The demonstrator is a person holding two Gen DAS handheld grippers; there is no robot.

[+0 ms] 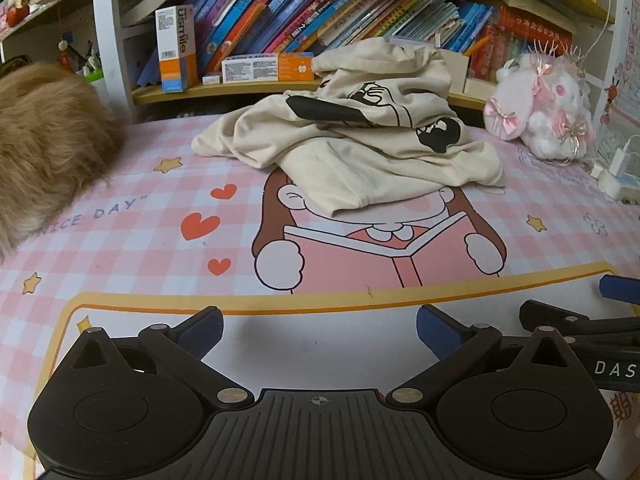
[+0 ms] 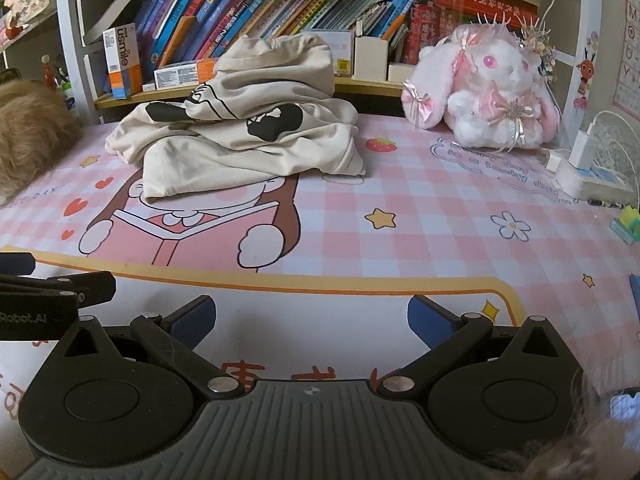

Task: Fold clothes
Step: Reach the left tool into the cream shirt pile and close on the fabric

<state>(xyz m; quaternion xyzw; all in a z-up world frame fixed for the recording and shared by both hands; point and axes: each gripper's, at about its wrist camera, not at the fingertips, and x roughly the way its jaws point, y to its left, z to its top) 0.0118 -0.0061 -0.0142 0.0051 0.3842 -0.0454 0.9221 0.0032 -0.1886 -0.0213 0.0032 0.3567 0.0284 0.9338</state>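
We see bare pink-check tabletop mat (image 1: 132, 240) btwn both grippers & the cream shirt (image 1: 352, 148). Left gripper (image 1: 320, 332) & right gripper (image 2: 310, 318): jaws wide, holding nothing. Readable: "usmile" box (image 1: 176, 48), "NICE DAY" on mat. Shirt is crumpled in 1 heap w/ black print, mid-tabletop nr the bookshelf (image 2: 240, 92), plush bunny (image 2: 484, 96) to its right.
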